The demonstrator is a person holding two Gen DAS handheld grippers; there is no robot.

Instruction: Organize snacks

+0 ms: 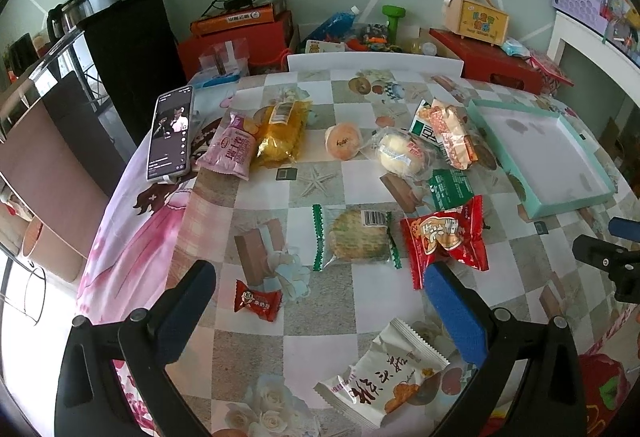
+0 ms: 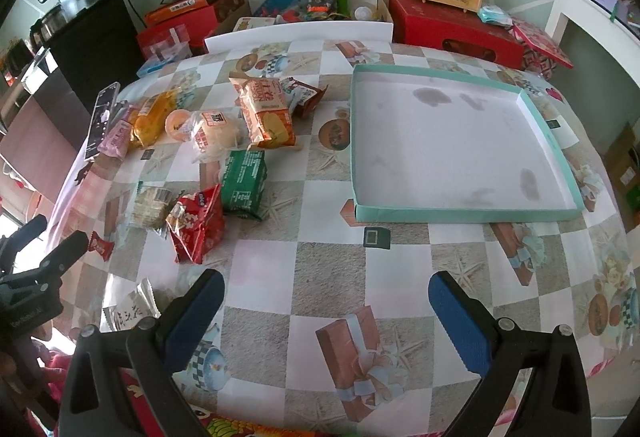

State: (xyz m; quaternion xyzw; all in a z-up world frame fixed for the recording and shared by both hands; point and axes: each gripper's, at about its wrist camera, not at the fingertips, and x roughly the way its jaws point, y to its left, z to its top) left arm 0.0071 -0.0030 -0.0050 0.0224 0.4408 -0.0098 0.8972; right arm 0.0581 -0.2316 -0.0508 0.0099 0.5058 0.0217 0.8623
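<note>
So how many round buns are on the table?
2: an orange bun mid-table, and a pale bun in clear wrap just right of it. More may be hidden.

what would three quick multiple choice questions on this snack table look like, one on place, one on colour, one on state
1. Where does the phone lie?
A. inside the tray
B. at the table's left edge, beside the pink packet
C. on the red box

2. What colour is the rim of the tray?
A. teal
B. yellow
C. black

3. What state is the tray in?
A. full of snacks
B. covered by a lid
C. holds no snacks, only stains on its floor

Answers:
1 B: the left wrist view shows the phone at the edge, next to the pink packet.
2 A: the right wrist view shows a teal wall around a white floor.
3 C: all the packets lie on the table to its left, and both the left tool and right tool are open and hold nothing.
</note>
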